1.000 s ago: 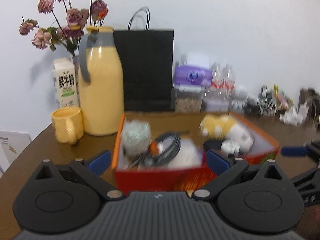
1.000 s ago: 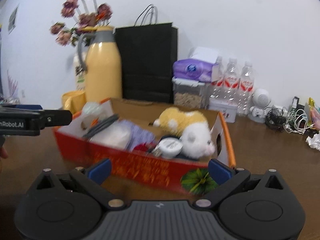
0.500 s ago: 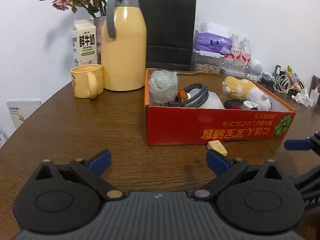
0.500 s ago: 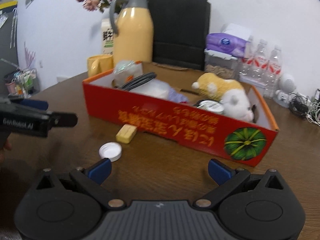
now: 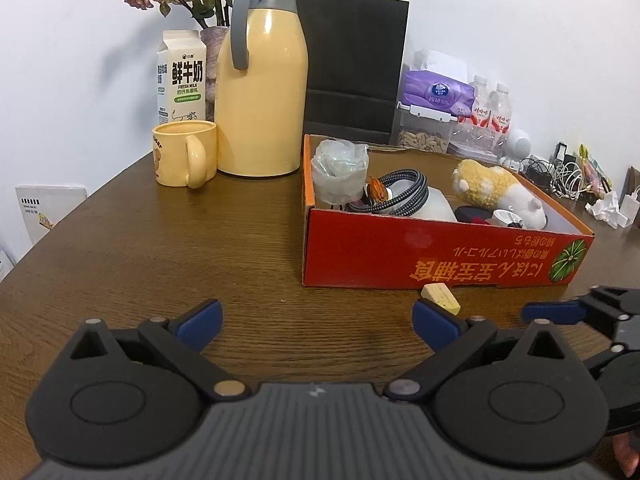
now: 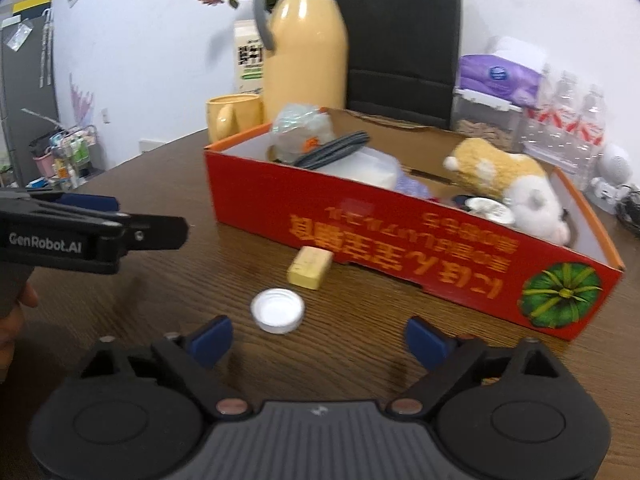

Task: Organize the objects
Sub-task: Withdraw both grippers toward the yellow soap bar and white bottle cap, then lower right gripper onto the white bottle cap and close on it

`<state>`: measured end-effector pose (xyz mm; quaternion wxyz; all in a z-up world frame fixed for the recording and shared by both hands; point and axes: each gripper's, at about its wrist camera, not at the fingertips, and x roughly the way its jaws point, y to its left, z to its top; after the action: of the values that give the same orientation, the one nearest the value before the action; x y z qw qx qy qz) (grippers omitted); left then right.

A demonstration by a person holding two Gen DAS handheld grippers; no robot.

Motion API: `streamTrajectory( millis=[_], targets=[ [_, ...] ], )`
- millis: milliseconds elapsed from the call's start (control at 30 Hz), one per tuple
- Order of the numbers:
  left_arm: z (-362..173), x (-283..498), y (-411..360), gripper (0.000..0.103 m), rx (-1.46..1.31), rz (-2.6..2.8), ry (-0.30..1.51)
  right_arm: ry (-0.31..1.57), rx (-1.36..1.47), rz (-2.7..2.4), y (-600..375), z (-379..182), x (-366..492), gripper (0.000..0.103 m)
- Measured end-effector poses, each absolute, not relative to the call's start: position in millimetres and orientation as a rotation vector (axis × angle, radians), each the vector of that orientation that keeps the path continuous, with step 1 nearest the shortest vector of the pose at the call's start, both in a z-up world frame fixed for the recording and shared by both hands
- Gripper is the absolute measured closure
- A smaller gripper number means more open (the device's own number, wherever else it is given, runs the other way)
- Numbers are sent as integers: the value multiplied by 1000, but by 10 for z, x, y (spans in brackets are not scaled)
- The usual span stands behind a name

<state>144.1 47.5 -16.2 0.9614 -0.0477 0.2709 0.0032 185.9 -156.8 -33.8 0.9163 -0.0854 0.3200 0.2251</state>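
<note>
Low over the table (image 5: 160,248), each hand-held gripper (left (image 5: 316,322), right (image 6: 318,336)) hovers level, jaws apart, empty.

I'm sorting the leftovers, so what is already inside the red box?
The red box holds a crumpled plastic bag, a coiled braided cable on a white container, a plush toy and a small round lid. Whatever lies beneath them is covered.

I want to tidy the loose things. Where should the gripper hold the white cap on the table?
Grip the white cap across its rim, coming down from above with the right gripper: it lies flat, open side up, so only the low round wall gives opposing sides.
</note>
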Motion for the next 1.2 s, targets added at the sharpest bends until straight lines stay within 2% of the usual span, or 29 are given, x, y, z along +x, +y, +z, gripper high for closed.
streamTrajectory(
  millis=[67,167,200,233,267,333,367,433,467,1200],
  targets=[
    [-158,1433,475,0,-98,5,547,666,-180,480,-1504,-347,1890,23],
    [-159,1426,475,0,-98,4,545,674,-181,492,-1434,-360,1936,24],
    [-160,1426,475,0,-98,5,546,675,-181,496,-1419,-361,1948,29],
    [-160,1426,475,0,-98,5,547,677,-178,500,-1413,-364,1959,36],
    [-162,1426,475,0,-97,6,548,678,-170,506,-1414,-367,1967,39],
    [-165,1427,473,0,-95,7,549,675,-160,509,-1421,-358,1975,52],
    [-166,1428,471,0,-94,9,549,673,-159,509,-1428,-354,1969,56],
    [-172,1434,468,0,-92,12,553,666,-158,514,-1437,-351,1948,73],
    [-174,1435,467,0,-91,13,554,663,-159,516,-1434,-352,1943,75],
    [-233,1546,322,0,-53,29,609,569,-104,434,-1808,-208,1927,76]
  ],
)
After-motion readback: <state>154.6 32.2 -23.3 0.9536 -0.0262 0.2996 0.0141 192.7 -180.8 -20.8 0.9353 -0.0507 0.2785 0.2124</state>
